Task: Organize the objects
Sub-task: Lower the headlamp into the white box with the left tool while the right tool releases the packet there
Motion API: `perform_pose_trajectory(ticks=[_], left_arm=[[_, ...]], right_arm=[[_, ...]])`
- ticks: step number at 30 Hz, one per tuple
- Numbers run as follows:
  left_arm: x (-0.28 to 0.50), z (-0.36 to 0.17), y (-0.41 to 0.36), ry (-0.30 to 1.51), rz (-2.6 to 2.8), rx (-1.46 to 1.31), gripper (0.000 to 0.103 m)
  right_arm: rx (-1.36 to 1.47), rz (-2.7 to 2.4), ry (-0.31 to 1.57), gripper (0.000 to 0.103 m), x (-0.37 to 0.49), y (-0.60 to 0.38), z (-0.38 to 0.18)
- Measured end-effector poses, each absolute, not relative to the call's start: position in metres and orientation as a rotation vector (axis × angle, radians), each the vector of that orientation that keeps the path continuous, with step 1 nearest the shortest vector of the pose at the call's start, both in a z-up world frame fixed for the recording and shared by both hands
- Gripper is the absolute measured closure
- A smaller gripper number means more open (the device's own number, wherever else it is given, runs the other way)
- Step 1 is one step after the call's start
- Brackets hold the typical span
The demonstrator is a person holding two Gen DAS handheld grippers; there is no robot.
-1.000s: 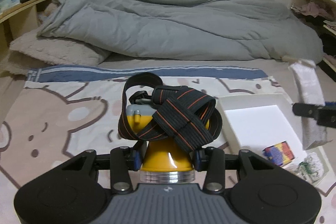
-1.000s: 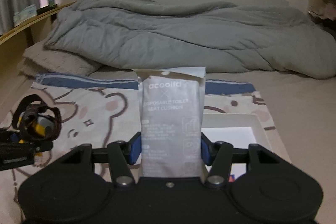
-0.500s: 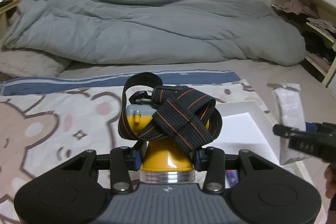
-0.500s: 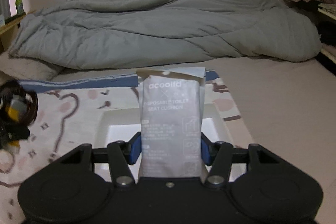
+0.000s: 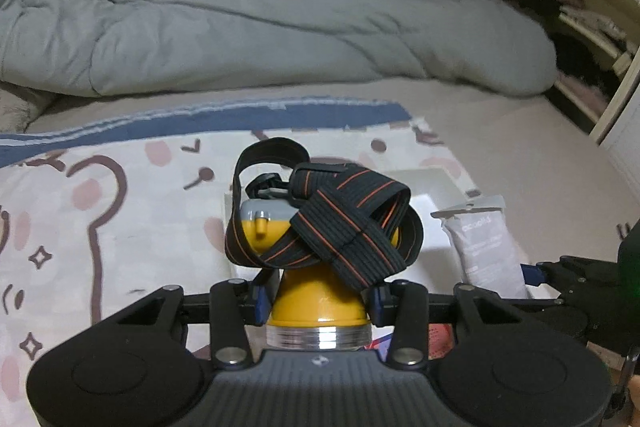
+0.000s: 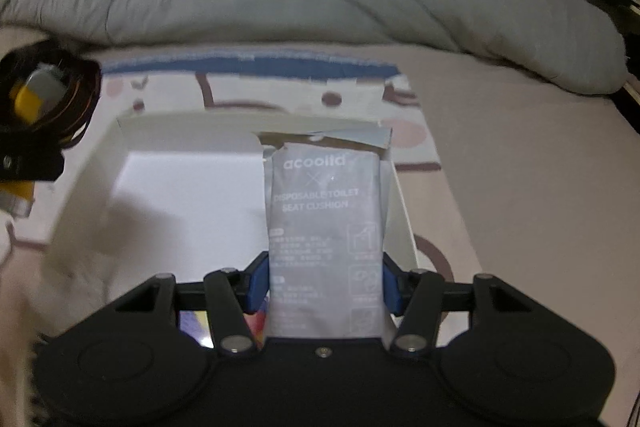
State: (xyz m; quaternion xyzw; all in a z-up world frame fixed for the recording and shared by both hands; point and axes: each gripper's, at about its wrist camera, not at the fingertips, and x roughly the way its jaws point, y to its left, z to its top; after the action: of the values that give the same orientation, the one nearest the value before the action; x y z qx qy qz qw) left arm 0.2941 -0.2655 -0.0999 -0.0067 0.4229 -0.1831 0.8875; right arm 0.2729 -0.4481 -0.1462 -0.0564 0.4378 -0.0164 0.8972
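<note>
My left gripper (image 5: pixel 318 297) is shut on a yellow headlamp (image 5: pixel 316 291) wrapped in a black strap with orange stripes, held above the left part of a shallow white box (image 5: pixel 430 183). My right gripper (image 6: pixel 324 285) is shut on a grey "disposable toilet seat cushion" packet (image 6: pixel 326 239), held upright over the right side of the same white box (image 6: pixel 180 195). The packet also shows in the left wrist view (image 5: pixel 482 251), and the headlamp shows at the left edge of the right wrist view (image 6: pixel 36 95). A small colourful item (image 6: pixel 192 327) lies in the box's near end, mostly hidden.
The box sits on a bear-print sheet (image 5: pixel 100 211) with a blue border on a bed. A crumpled grey duvet (image 5: pixel 240 23) fills the back. Open shelves with clothes (image 5: pixel 580 27) stand at the right.
Both grippers have moved right and forward over the white box, carrying the headlamp and the packet. The two grippers are now close together. Grips unchanged.
</note>
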Motion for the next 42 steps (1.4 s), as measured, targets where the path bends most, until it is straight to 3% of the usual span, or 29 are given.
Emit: perform_pose_trajectory(ticks=[8, 13, 18, 19, 21, 22, 25, 42], left_arm=[[0.312, -0.132, -0.288, 0.941, -0.372, -0.007, 0.058], [0.32, -0.148, -0.293, 0.954, -0.346, -0.026, 0.058], [0.326, -0.159, -0.296, 0.982, -0.312, -0.01, 0.057], [0.327, -0.161, -0.296, 1.001, -0.316, -0.011, 0.053], [0.325, -0.158, -0.297, 0.998, -0.345, -0.004, 0.021], [0.322, -0.154, -0.299, 0.966, -0.348, 0.009, 0.017], [0.313, -0.141, -0.306, 0.9, -0.357, 0.087, 0.016], [0.292, -0.117, -0.287, 0.885, -0.337, 0.083, 0.016]], right_arm=[[-0.158, -0.006, 0.957, 0.046, 0.281, -0.457, -0.177], [-0.123, -0.02, 0.967, 0.035, 0.283, -0.462, -0.181], [-0.11, -0.005, 0.986, 0.033, 0.281, -0.463, -0.185], [-0.099, -0.005, 0.987, 0.033, 0.281, -0.464, -0.183], [-0.068, -0.004, 0.972, 0.03, 0.279, -0.467, -0.179], [-0.048, -0.003, 0.96, 0.029, 0.278, -0.469, -0.177], [-0.006, -0.008, 0.933, 0.022, 0.275, -0.471, -0.169], [0.086, -0.015, 0.89, 0.022, 0.261, -0.47, -0.143]])
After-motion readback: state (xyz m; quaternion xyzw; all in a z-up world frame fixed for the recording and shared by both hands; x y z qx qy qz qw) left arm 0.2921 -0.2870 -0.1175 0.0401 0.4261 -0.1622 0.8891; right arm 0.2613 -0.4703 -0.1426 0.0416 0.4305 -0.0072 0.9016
